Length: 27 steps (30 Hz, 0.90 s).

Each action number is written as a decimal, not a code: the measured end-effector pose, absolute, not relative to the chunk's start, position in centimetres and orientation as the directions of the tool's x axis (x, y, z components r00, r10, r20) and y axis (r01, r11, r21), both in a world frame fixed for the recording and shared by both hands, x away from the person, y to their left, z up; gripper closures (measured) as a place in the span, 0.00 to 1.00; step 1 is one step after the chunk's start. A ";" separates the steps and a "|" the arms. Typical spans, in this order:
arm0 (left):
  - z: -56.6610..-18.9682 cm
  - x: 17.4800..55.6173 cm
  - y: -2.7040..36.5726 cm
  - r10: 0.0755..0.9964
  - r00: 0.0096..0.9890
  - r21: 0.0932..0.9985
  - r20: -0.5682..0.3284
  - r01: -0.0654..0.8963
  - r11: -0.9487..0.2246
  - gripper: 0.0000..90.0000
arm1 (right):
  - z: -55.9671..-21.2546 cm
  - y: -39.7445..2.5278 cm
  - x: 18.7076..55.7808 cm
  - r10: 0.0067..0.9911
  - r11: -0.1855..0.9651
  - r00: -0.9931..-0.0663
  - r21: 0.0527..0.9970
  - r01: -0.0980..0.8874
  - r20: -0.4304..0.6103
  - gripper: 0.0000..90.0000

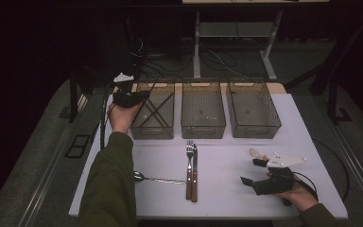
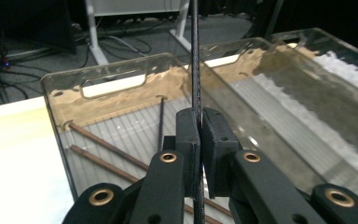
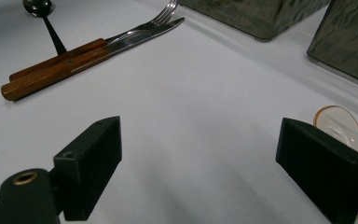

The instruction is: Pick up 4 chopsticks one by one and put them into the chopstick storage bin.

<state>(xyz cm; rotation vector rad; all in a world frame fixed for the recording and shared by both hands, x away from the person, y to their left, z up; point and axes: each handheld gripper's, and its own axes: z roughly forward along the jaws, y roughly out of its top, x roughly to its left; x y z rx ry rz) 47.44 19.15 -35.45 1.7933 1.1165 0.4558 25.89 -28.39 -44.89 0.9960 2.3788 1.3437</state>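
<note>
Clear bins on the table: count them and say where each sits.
3, in a row along the table's far edge: the left bin holding dark chopsticks, under the left gripper; the middle bin; the right bin. None looks hidden.

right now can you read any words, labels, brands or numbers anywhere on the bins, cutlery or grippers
None: no readable text in any view.
The three clear bins, such as the left one, are unmarked.
The fork and knife show no brand stamp on blade or wooden handle.
The left gripper and right gripper carry no lettering.
</note>
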 end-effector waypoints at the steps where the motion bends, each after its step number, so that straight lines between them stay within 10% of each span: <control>1: -35.6 47.6 19.2 0.845 0.511 0.860 -0.154 0.490 -0.140 0.95 | -44.9 -28.4 25.9 0.660 0.346 -0.741 0.826 0.446 0.124 0.16; 12: -37.6 48.1 19.6 0.870 0.473 0.825 -0.137 0.541 -0.164 0.93 | -44.9 -28.4 25.9 0.657 0.342 -0.743 0.828 0.445 0.128 0.16; 27: -36.7 46.7 18.3 0.829 0.548 0.832 -0.108 0.506 -0.226 0.50 | -44.8 -28.3 25.9 0.656 0.348 -0.745 0.828 0.440 0.120 0.16</control>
